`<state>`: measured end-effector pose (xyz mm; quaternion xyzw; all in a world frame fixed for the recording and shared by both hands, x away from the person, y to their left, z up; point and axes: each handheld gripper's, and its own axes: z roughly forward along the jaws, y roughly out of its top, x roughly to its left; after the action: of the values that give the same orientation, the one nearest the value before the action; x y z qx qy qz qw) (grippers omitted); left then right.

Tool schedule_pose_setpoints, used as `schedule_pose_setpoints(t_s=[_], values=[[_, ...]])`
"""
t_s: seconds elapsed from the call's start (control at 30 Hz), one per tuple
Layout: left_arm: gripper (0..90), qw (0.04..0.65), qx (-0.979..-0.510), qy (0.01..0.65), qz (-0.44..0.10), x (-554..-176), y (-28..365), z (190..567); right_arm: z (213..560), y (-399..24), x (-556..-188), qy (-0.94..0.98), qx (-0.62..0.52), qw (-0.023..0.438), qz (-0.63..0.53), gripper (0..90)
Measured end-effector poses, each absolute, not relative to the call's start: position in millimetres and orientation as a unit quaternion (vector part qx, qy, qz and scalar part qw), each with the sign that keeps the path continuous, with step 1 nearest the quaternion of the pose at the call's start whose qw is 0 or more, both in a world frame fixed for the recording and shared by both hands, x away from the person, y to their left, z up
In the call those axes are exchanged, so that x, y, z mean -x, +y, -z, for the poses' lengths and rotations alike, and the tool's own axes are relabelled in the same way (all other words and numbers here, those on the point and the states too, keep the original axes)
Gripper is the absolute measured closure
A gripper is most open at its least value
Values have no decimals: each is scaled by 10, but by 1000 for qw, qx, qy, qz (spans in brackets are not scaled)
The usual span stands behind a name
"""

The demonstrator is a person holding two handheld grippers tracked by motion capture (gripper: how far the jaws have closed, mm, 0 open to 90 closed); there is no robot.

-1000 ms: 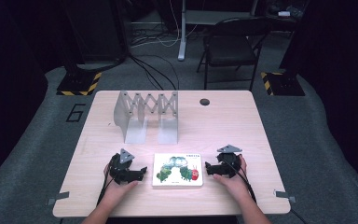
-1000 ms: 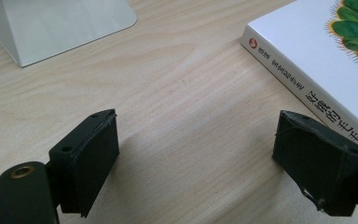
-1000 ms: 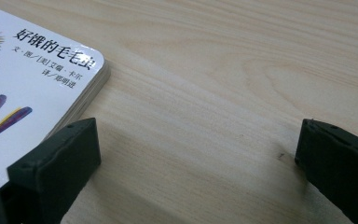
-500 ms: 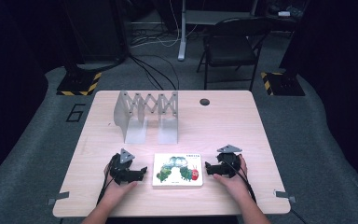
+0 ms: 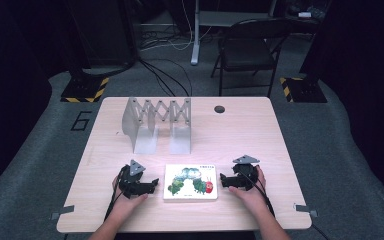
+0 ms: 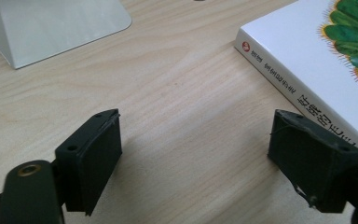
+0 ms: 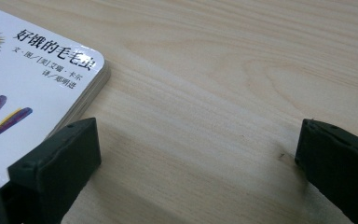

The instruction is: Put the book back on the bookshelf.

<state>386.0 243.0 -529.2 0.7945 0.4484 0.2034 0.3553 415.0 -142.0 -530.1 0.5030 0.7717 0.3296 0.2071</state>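
Observation:
A white picture book (image 5: 190, 182) with a green caterpillar on its cover lies flat near the table's front edge. My left gripper (image 5: 154, 184) rests on the table just left of it, pointing at its spine. In the left gripper view this gripper (image 6: 196, 158) is open over bare wood, one jaw close beside the book's spine (image 6: 307, 60); its jaws have just been closing a little with nothing between them. My right gripper (image 5: 223, 180) rests right of the book. In the right gripper view it (image 7: 196, 158) is open, one jaw by the book's rounded corner (image 7: 28, 79).
A folding metal book rack (image 5: 157, 122) stands upright at the back left of the table; its base plate (image 6: 51, 23) lies ahead of the left gripper. A round cable hole (image 5: 219, 109) is at the back. A black chair (image 5: 245, 50) stands beyond the table.

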Motion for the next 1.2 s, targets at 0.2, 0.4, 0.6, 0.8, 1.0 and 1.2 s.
schedule_pose_setpoints(t_s=[0.2,0.4,0.6,0.8,1.0,1.2], values=[[231,357,-797,442,-204,-3857,2421,5285,5302,-1420,-4151,772,-502,207,-330,0],[257,362,-791,449,-207,-3855,2415,5288,5280,-1434,-4126,768,-497,218,-342,158],[303,356,-799,448,-187,-3845,2410,5241,5229,-1450,-4122,774,-493,217,-334,303],[334,368,-794,451,-174,-3821,2414,5188,5191,-1419,-4110,780,-496,191,-331,368],[350,368,-796,450,-169,-3794,2403,5147,5173,-1392,-4094,786,-491,186,-326,403],[354,368,-794,454,-167,-3768,2398,5119,5131,-1353,-4068,790,-487,171,-329,431]])
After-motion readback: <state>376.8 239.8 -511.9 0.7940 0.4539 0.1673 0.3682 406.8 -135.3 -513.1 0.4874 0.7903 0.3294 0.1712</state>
